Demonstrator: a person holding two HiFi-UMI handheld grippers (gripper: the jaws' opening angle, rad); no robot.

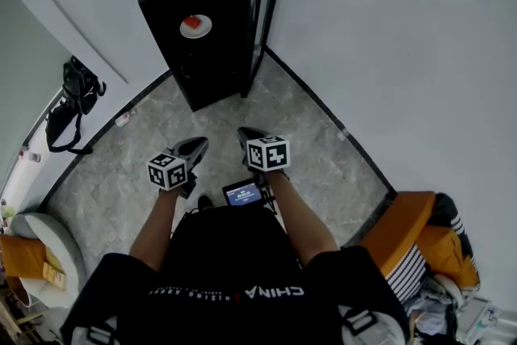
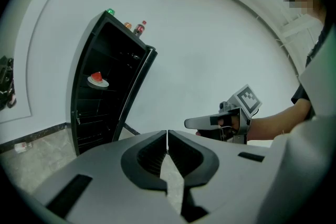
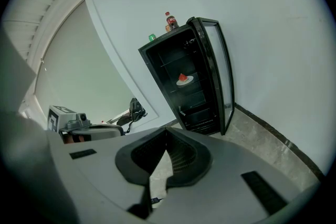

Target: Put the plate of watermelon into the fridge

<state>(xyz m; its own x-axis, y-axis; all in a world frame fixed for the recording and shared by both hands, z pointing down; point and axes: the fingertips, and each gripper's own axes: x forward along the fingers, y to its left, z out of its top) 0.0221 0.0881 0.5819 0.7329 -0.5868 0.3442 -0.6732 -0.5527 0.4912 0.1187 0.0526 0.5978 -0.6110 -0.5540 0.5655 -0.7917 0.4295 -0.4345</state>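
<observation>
Plate of watermelon [image 1: 195, 26] sits on a fridge [image 1: 166, 12] shelf at 12 o'clock, door open. Only the gripper views show left gripper [image 2: 167, 136] and right gripper [image 3: 167, 134] jaws closed, empty.

Soft, even light fills the room; the pale walls [image 1: 388, 28] show hardly any shadow. In the head view the black fridge [image 1: 214, 65] at twelve o'clock is murky inside. Both gripper views bulge, corners vignetted black, nearest parts blurred
</observation>
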